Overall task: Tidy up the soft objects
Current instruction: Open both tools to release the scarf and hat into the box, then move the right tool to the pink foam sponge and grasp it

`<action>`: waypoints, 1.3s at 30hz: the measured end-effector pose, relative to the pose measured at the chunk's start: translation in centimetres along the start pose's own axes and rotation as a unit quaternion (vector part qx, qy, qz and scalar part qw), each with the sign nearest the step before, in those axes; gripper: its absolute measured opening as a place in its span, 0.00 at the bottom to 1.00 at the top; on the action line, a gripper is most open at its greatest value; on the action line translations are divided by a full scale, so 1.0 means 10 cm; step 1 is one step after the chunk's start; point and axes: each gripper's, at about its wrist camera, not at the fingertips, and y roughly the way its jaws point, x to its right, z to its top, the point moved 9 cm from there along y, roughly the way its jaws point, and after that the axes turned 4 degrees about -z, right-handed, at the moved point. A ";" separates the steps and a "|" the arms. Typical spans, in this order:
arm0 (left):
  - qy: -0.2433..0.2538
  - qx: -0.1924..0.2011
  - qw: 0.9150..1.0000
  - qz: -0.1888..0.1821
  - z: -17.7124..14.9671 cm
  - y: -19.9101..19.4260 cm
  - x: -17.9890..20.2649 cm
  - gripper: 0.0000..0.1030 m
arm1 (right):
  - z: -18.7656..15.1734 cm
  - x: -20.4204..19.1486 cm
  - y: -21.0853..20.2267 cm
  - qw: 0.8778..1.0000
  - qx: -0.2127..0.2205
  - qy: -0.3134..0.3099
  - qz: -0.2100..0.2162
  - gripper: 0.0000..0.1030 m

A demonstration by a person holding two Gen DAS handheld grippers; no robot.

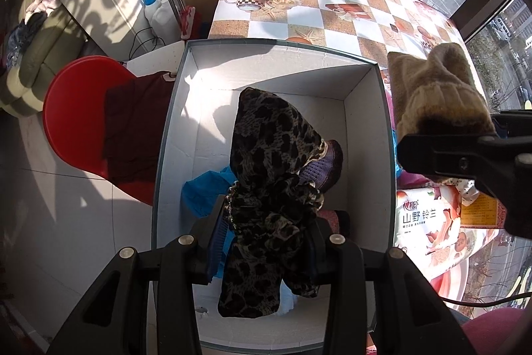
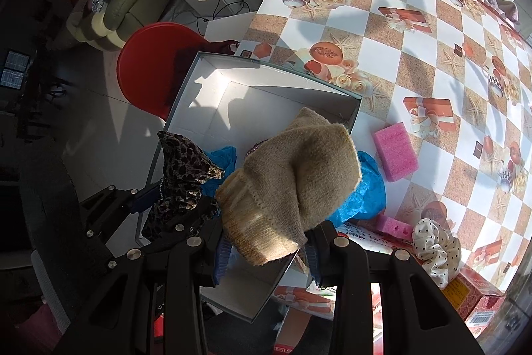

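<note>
Sunlit tabletop covered by a checkered oilcloth (image 2: 415, 32) printed with cups, starfish and gift boxes; a cardboard panel stands behind it and a tiled floor lies to the left. At the table's near-left edge sits an open white cardboard box (image 1: 362, 135), its interior partly in shadow. Left gripper (image 1: 262, 242), pointing steeply downward over the box, is clenched on a leopard-print fabric piece (image 1: 266, 162), which hangs bunched between its fingers above the box floor; a small beaded chain shows at the left finger. Beneath it inside the box lie a blue cloth (image 1: 202, 192), a purple knitted item (image 1: 324, 165) and a dark red patterned piece, partly hidden. Right gripper (image 2: 266, 250), also aimed downward, grasps a beige knitted hat (image 2: 292, 175) by its ribbed cuff; the hat hangs over the right rim of the box, above the blue cloth. On the tablecloth to the right of the box rest a pink sponge (image 2: 395, 152), a second pink sponge (image 2: 394, 227) with holes, a white polka-dot scrunchie (image 2: 435, 250), a tissue packet (image 1: 429, 222) with printed characters and a red printed carton (image 2: 478, 298). Left of the box stands a red plastic stool (image 1: 73, 108) draped with a maroon garment (image 1: 136, 128). Farther back on the table, a small pile of clothing and a hanger hook can be seen.
</note>
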 end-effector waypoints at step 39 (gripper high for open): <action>0.026 0.031 0.998 -0.054 0.24 -0.27 0.62 1.00 | -0.20 1.59 0.27 0.986 -0.058 0.148 -0.043 1.00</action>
